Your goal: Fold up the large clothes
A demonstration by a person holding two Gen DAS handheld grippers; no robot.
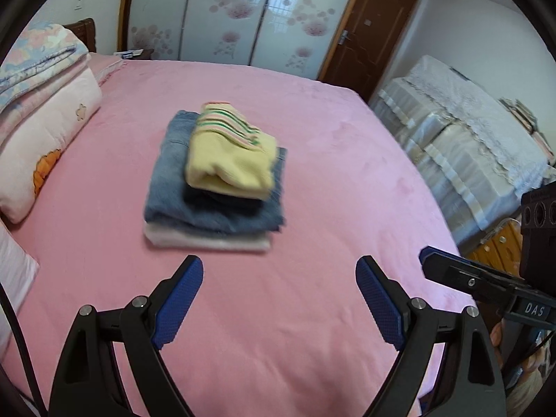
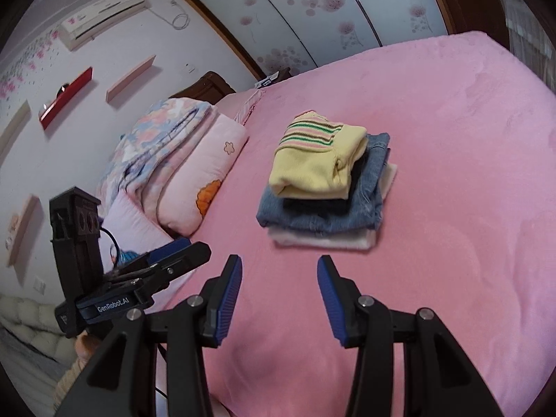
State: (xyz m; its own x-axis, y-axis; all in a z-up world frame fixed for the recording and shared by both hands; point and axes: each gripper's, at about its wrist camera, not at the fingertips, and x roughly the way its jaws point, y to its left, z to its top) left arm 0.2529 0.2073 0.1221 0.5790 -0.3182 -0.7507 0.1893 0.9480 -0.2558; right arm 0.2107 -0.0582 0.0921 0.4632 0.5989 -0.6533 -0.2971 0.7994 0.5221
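Observation:
A stack of folded clothes lies in the middle of the pink bed [image 1: 312, 312] [image 2: 469, 208]. On top is a yellow sweater [image 1: 229, 160] [image 2: 312, 170] with striped trim, under it a dark garment [image 1: 222, 199] [image 2: 312, 205], then folded blue jeans [image 1: 166, 187] [image 2: 368, 208], then a white garment [image 1: 208, 241] [image 2: 323, 239] at the bottom. My left gripper [image 1: 279, 271] is open and empty, hovering just short of the stack. My right gripper [image 2: 279, 267] is open and empty, also just in front of the stack; it shows in the left wrist view [image 1: 469, 278] at the right.
Pink pillows [image 1: 45, 132] [image 2: 205, 173] and a folded floral quilt [image 1: 34, 59] [image 2: 163, 132] lie at the head of the bed. A covered sofa [image 1: 469, 132] stands beyond the bed's far side. A flowered wardrobe [image 1: 226, 17] and a brown door [image 1: 371, 34] are behind.

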